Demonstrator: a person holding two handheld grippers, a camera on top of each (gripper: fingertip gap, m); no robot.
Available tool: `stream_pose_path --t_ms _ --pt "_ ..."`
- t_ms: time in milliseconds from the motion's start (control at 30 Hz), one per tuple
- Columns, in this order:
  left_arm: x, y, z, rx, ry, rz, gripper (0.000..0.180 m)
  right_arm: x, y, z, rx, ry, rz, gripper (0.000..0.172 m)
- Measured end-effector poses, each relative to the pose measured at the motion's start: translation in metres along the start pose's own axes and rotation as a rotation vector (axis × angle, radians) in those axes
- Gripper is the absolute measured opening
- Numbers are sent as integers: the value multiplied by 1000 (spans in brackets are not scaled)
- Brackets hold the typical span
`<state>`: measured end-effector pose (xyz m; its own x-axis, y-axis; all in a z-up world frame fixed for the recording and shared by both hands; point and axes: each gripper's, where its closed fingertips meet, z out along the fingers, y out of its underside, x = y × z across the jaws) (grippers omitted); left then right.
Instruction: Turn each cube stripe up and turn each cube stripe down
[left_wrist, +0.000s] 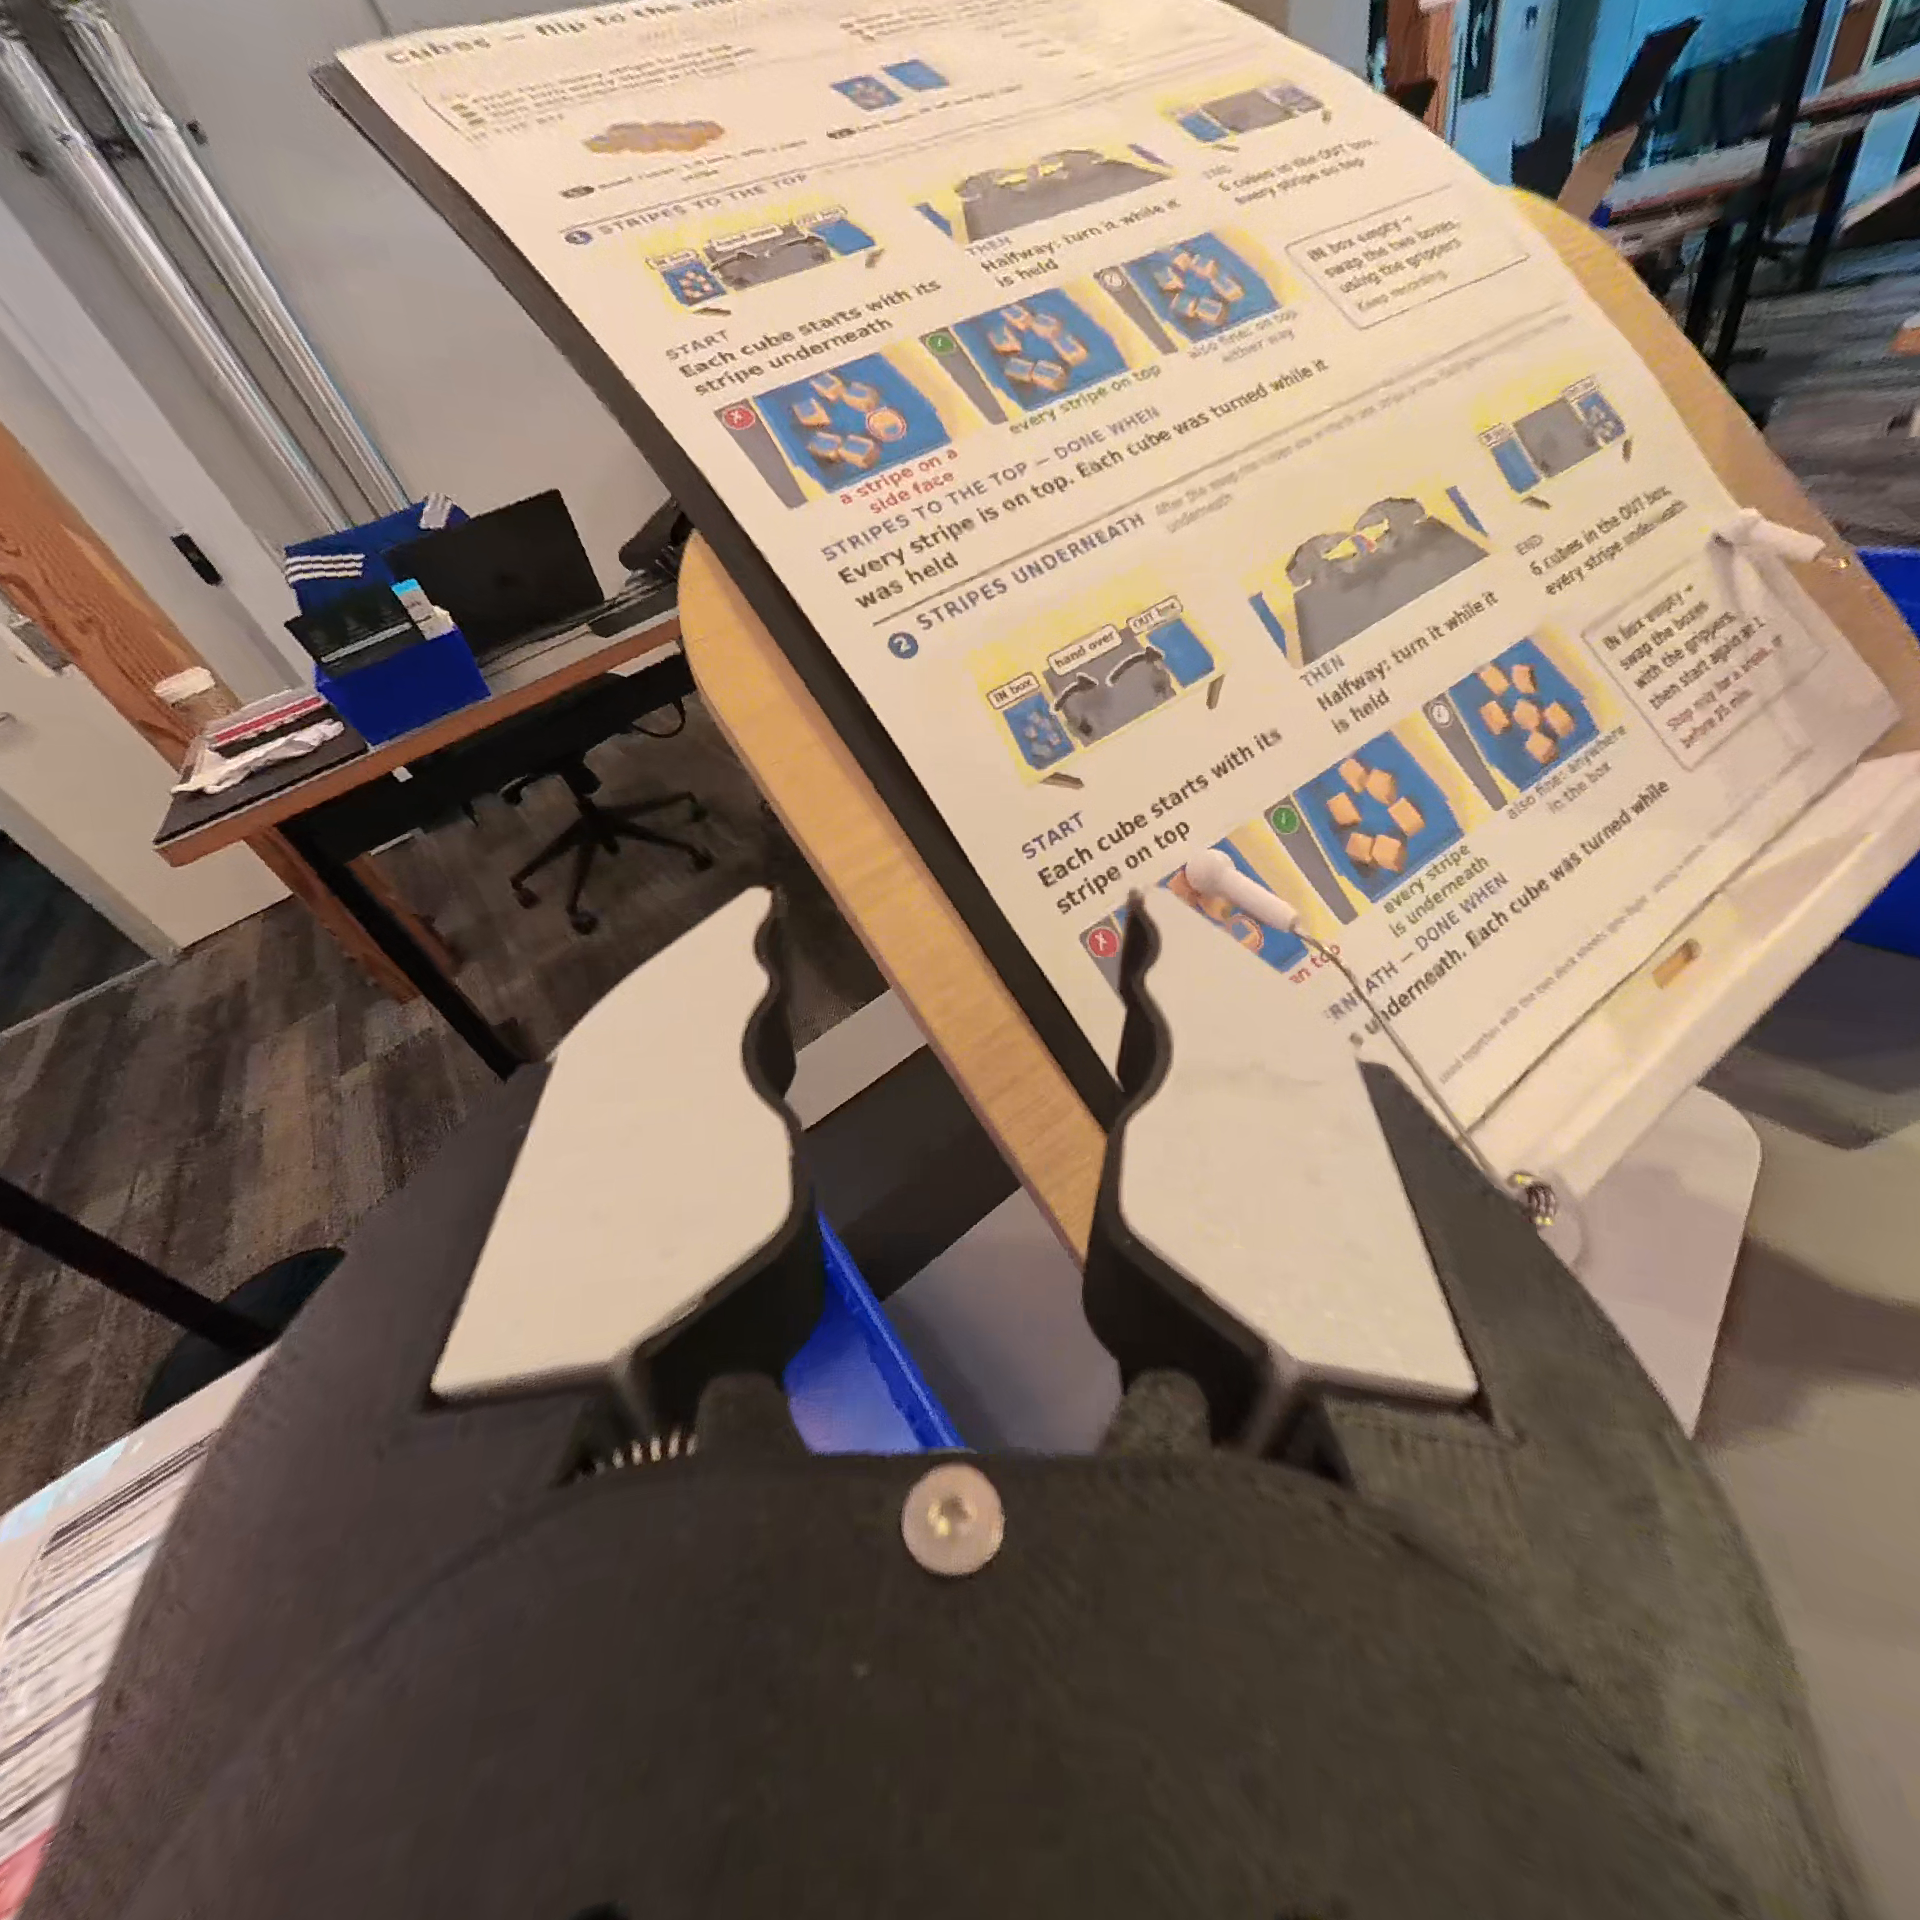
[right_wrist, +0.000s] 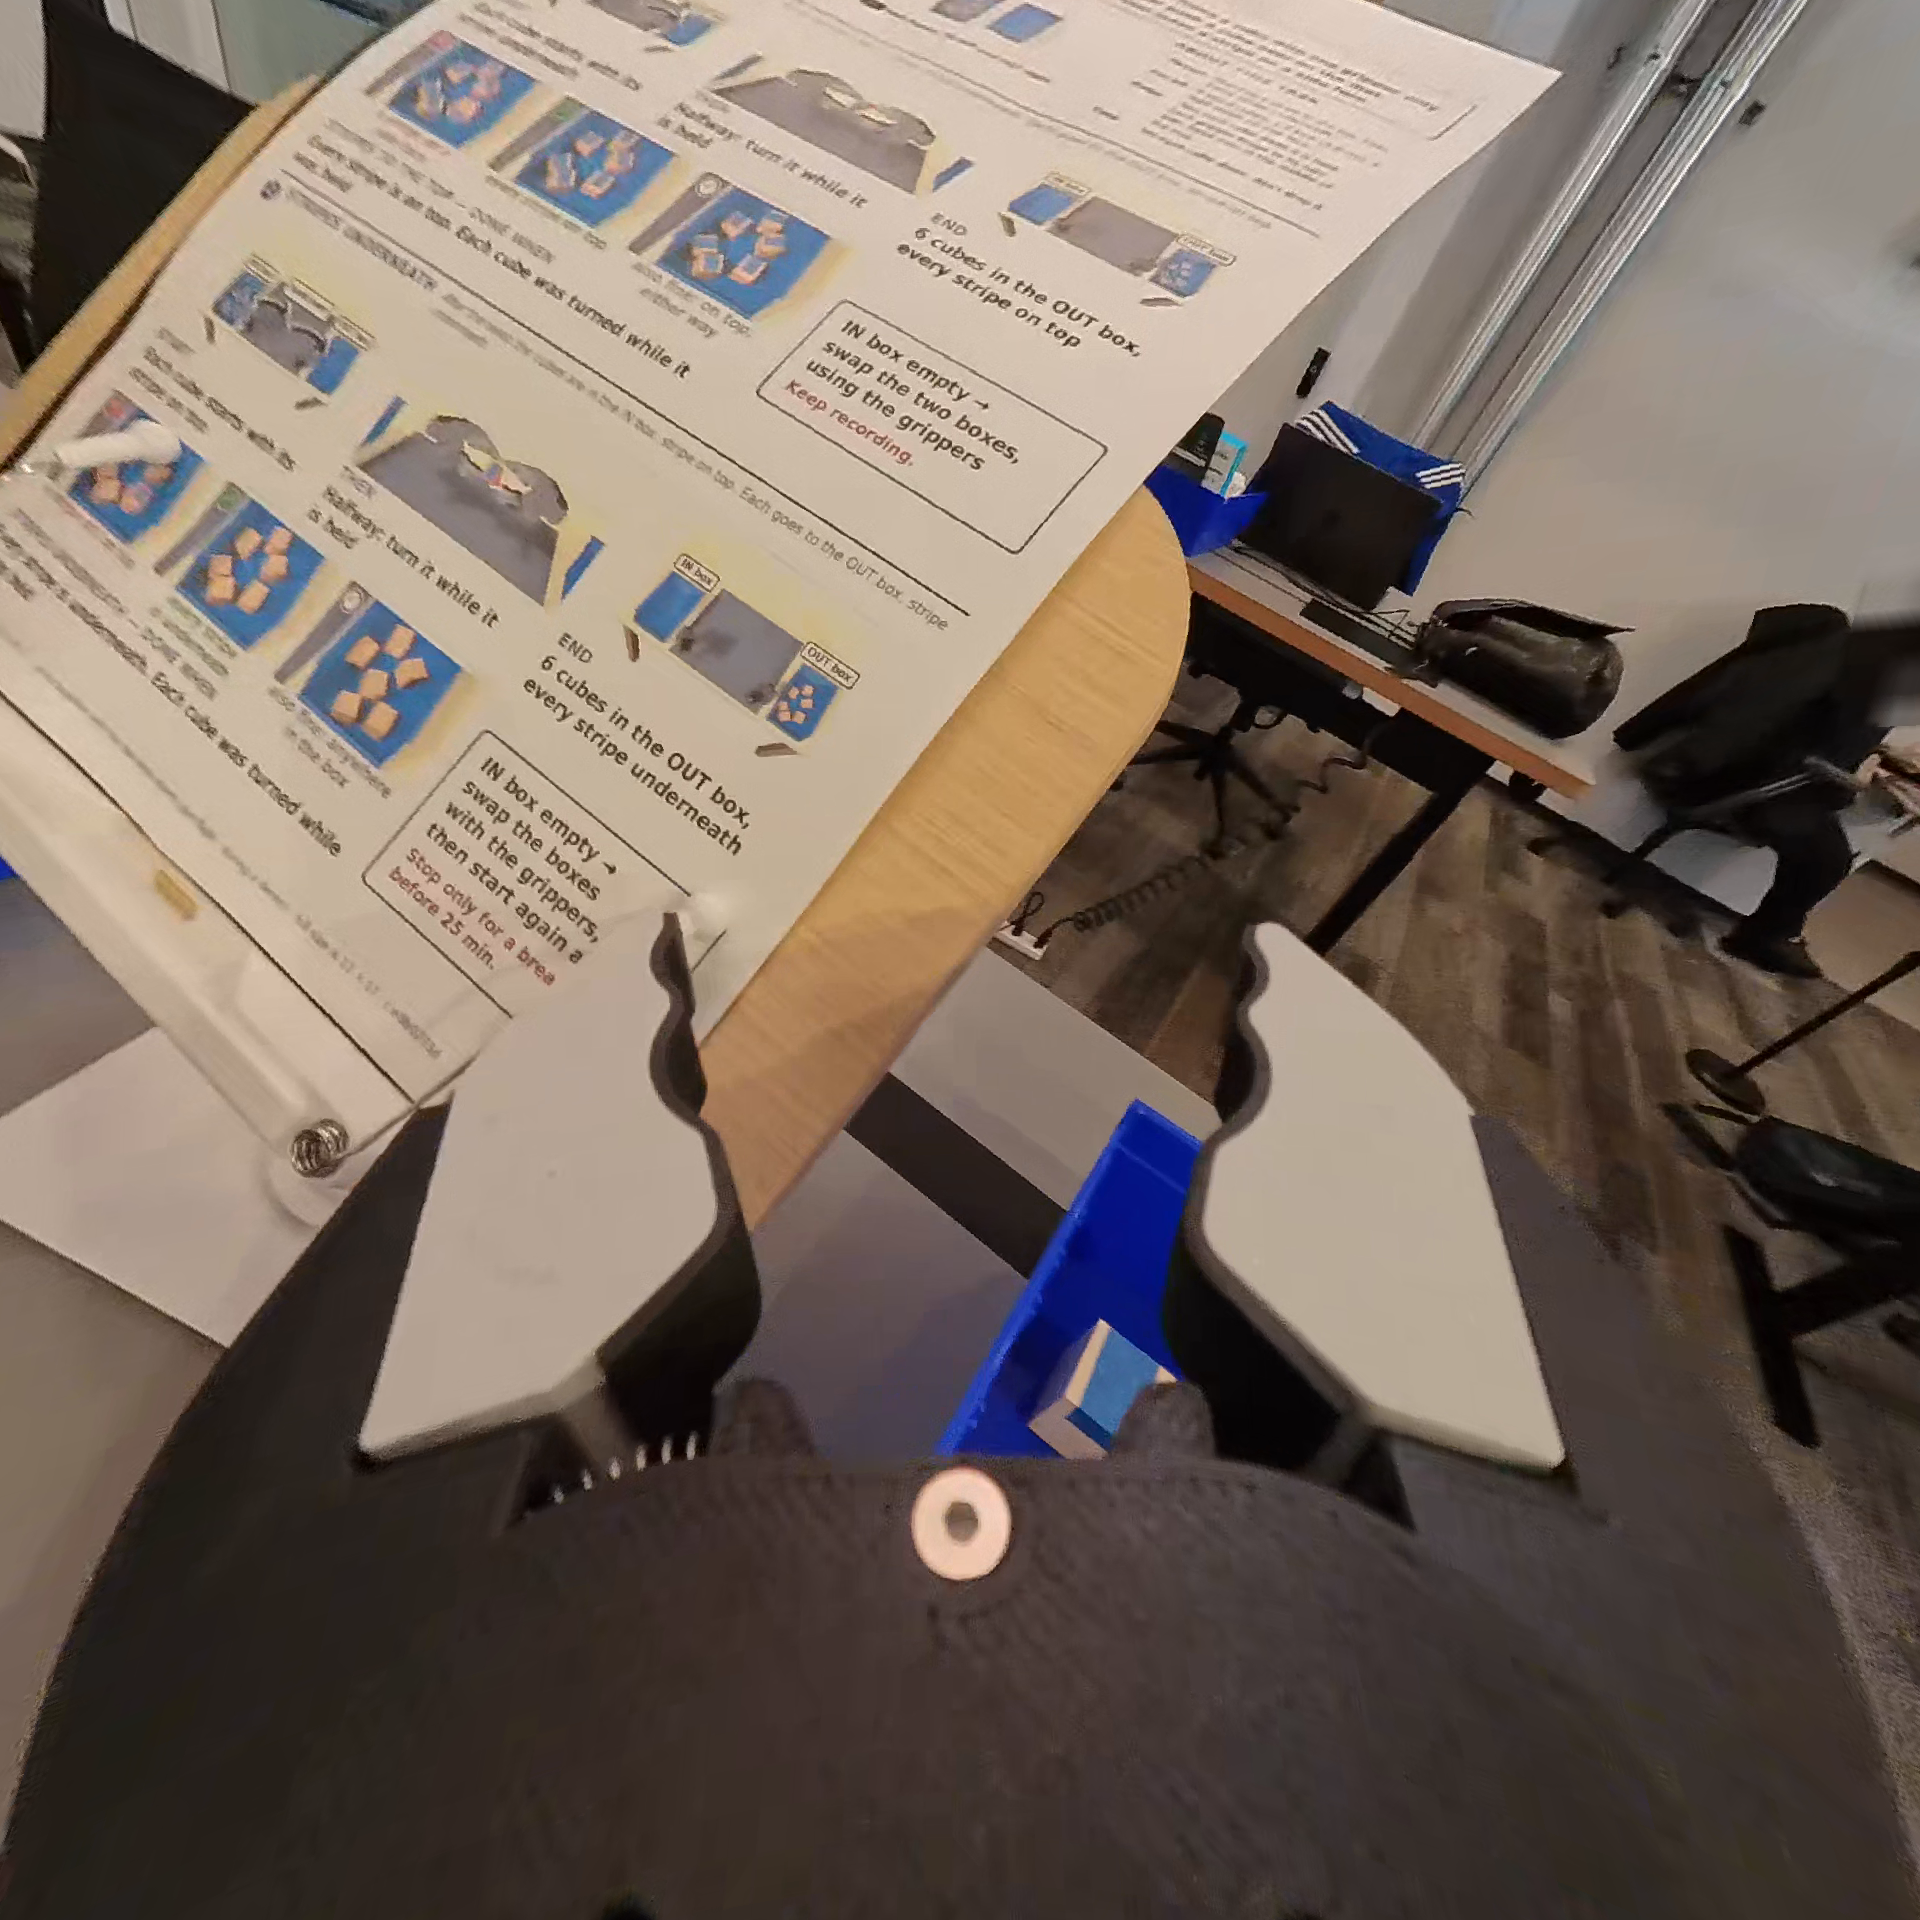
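Observation:
My left gripper (left_wrist: 951, 909) is open with nothing between its fingers, raised in front of a printed sheet on a wooden stand (left_wrist: 831, 790). A blue box (left_wrist: 868, 1351) shows low between its fingers. My right gripper (right_wrist: 961, 940) is also open with nothing between its fingers, raised before the same stand (right_wrist: 987, 748). Below it a blue box (right_wrist: 1081, 1257) holds a cube (right_wrist: 1091, 1392) with a pale side and a blue face, seen low between the fingers. The other cubes are hidden.
The stand's white base (left_wrist: 1662, 1226) and page clips (left_wrist: 1247, 894) rest on the grey table (right_wrist: 94, 1382). Behind are desks with laptops (left_wrist: 499, 582), blue bins (left_wrist: 400, 686), office chairs (left_wrist: 592, 831), a dark bag (right_wrist: 1517, 665) and a wood-pattern floor (right_wrist: 1507, 997).

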<state>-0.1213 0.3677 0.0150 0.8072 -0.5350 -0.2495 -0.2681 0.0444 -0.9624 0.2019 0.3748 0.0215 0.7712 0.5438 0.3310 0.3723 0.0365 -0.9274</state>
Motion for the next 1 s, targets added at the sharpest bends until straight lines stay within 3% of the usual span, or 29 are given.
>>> stream_pose_path --t_ms 33,233,467,733,867,1000 --pt "-1 -1 1 21 -15 -16 58 0 0 1 9 -3 20 100" --pt "9 1 11 59 0 -58 47 -21 -5 14 103 -114 233 97" --pt "15 6 20 22 -37 -99 40 -42 9 34 57 -74 136 106" --pt "24 2 24 100 67 -199 32 -39 7 31 9 2 127 106" --pt "19 -5 21 261 141 -248 31 -41 8 30 -15 -4 113 112" --pt "34 -7 19 278 293 -268 13 -40 8 30 -9 6 118 111"
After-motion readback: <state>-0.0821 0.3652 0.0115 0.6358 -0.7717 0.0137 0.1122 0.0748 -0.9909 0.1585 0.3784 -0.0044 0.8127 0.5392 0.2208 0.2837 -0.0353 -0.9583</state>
